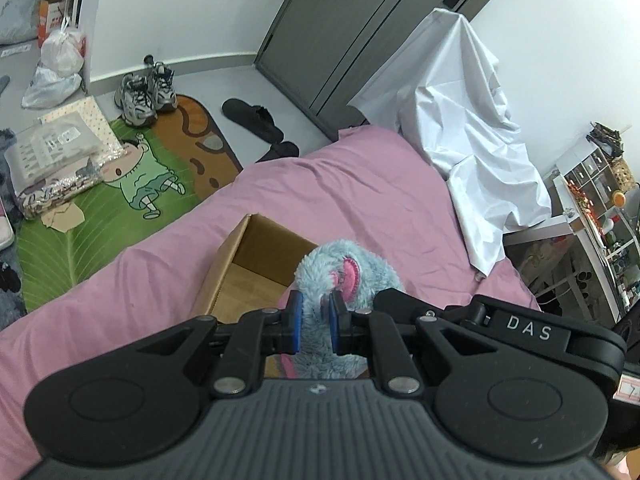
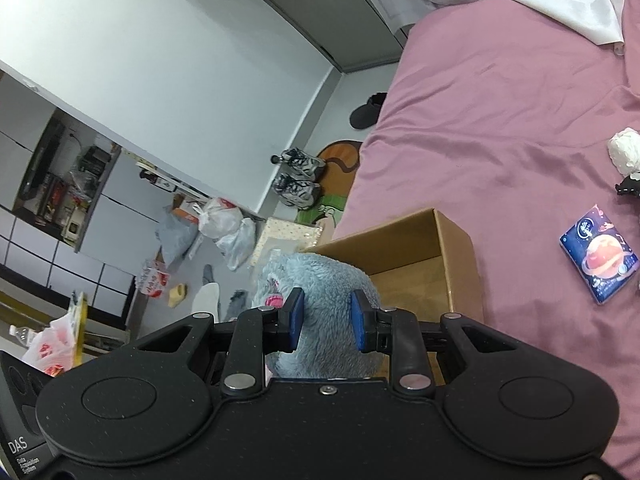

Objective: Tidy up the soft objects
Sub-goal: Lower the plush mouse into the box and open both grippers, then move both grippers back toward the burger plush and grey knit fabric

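Both tools are on the plush now. My left tool (image 1: 316, 322) is clenched tight on a thin fold of its blue fur; my right tool (image 2: 326, 320) grips a fatter part of the same plush (image 2: 324, 280). The tool bodies hide the toy's lower half, so I can't make out its full shape, only blue fur and a pink patch. It hangs just this side of the box (image 1: 256, 264), over the near wall. The box stands open on the bed (image 1: 360, 184); the part of its floor I can see is bare, the near corner hidden by the toy. To the right lie a blue packet (image 2: 600, 260) and, cut off by the frame edge, something white (image 2: 624, 152). Beyond the box the pink sheet runs clear to a white cloth (image 1: 472, 120). The bed's left edge drops to a mat (image 1: 120, 200) with sneakers (image 1: 144, 94).
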{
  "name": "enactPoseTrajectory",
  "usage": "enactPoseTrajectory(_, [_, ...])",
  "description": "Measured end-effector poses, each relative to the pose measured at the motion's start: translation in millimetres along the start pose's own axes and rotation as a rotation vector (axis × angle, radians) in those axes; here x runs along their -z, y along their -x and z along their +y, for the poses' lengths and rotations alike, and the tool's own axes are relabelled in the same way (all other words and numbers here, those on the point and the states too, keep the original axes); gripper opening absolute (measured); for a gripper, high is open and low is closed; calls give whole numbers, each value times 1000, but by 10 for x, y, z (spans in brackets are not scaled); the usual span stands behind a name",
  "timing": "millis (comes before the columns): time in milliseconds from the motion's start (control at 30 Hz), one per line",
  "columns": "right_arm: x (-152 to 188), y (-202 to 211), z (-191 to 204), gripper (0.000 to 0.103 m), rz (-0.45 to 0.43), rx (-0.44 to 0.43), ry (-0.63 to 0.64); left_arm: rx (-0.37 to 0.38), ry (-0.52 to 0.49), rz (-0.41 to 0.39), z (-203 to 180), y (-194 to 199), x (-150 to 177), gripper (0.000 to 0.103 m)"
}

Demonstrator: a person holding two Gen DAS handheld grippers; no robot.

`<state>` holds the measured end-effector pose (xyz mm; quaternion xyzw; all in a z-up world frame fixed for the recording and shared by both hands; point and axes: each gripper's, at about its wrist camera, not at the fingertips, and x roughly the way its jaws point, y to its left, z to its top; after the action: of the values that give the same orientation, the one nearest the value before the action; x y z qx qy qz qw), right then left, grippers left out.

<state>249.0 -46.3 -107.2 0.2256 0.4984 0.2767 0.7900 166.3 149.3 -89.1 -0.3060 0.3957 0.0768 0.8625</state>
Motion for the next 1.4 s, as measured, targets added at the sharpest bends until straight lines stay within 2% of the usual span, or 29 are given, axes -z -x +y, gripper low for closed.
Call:
enactPoseTrajectory(200, [-47, -195, -19, 25, 28, 25, -9, -13, 22, 30, 109, -179, -50, 12])
enactPoseTrajectory(300, [-61, -266, -20, 30, 42, 31, -12, -27, 31, 45, 156, -253, -78, 12])
enactPoseTrajectory(367, [-68, -307, -22, 41, 53, 30, -16, -44, 24, 47, 156, -285, -93, 13])
enactPoseTrajectory(567, [-52, -184, -13, 61, 52, 10, 13, -86, -11, 47, 69, -283, -112, 19])
enactPoseTrajectory(700, [-70, -31, -58, 62, 44, -7, 27, -102, -29, 47, -30, -234, -101, 34])
enactPoseTrajectory(767, [-78, 44, -86, 65, 42, -9, 37, -116, -43, 34, -73, -207, -89, 47])
enactPoseTrajectory(933, [-78, 206, -155, 66, 31, -12, 56, -164, -67, 10, -186, -117, -34, 64])
enactPoseTrajectory(1000, [-77, 281, -173, 71, 23, -19, 65, -173, -64, 5, -218, -71, -10, 71])
enactPoseTrajectory(1067, [-78, 337, -180, 81, 12, -22, 80, -181, -63, -3, -249, -21, 11, 80])
enactPoseTrajectory(1133, [-74, 400, -185, 84, 3, -17, 100, -203, -68, 1, -300, 17, 33, 85])
enactPoseTrajectory(1400, [-50, 713, -362, 90, -40, 10, 121, -256, -109, -19, -537, 161, 154, 90])
